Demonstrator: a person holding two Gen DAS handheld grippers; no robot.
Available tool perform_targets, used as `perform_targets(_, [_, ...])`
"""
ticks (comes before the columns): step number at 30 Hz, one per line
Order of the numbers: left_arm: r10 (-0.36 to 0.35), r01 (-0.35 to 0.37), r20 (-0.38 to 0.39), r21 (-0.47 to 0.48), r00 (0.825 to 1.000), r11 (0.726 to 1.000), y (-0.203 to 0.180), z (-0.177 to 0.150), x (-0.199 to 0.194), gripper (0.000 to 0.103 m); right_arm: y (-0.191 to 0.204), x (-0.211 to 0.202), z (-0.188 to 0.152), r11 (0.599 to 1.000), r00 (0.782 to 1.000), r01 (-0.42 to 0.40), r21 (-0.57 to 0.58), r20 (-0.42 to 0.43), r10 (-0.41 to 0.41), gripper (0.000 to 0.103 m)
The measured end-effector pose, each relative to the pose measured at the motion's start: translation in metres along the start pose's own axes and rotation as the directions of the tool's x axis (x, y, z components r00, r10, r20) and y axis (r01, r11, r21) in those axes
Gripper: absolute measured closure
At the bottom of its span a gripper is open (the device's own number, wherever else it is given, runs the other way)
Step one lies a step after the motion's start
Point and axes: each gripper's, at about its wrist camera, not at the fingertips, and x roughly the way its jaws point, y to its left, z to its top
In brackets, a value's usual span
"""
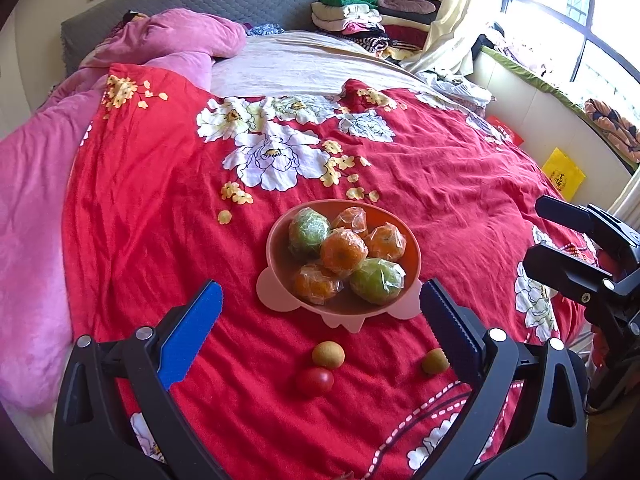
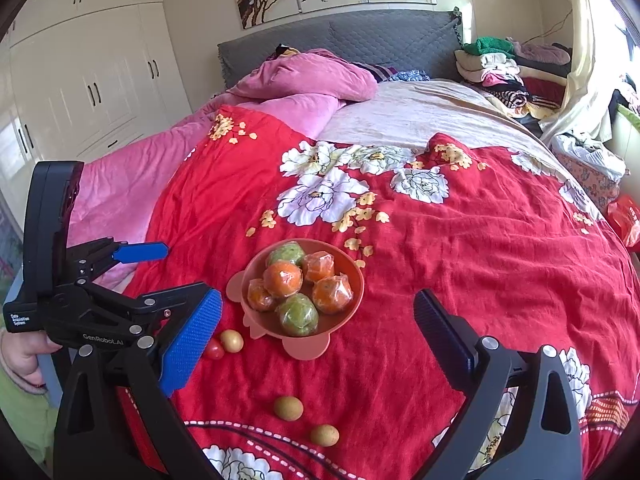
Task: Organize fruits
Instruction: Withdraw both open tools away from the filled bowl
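A pink bowl (image 1: 280, 236) (image 2: 352, 300) sits on the red floral bedspread, holding several plastic-wrapped oranges (image 1: 343, 254) (image 2: 282, 278) and two wrapped green fruits (image 1: 376, 280) (image 2: 298, 314). Loose on the spread in front of it lie a red cherry tomato (image 1: 315, 381) (image 2: 214, 350) and three small tan round fruits (image 1: 328, 355) (image 1: 434, 361) (image 2: 231, 340) (image 2: 288, 408) (image 2: 324, 435). My left gripper (image 1: 320, 312) (image 2: 176, 270) is open and empty, just short of the bowl. My right gripper (image 2: 320, 332) (image 1: 536, 232) is open and empty, to the right of the bowl.
A pink quilt (image 1: 36, 208) (image 2: 132, 176) lies bunched on the bed's left side. A grey headboard (image 2: 360, 36) is at the back. Folded clothes (image 1: 360, 16) (image 2: 504, 68) are stacked at the far right. A window ledge (image 1: 560, 92) runs along the right edge.
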Motion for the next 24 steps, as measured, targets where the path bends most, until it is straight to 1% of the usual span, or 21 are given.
perform_targets(11, [0.012, -0.012, -0.007, -0.015, 1.000, 1.000, 0.008, -0.017, -0.010, 0.010, 0.012, -0.005, -0.014, 0.999, 1.000, -0.004, -0.032, -0.016, 0.003, 0.006])
perform_targets(24, [0.016, -0.016, -0.042, -0.006, 0.999, 1.000, 0.007, -0.046, -0.006, 0.010, 0.018, 0.000, -0.052, 0.998, 0.996, 0.000, -0.061, -0.085, -0.005, 0.006])
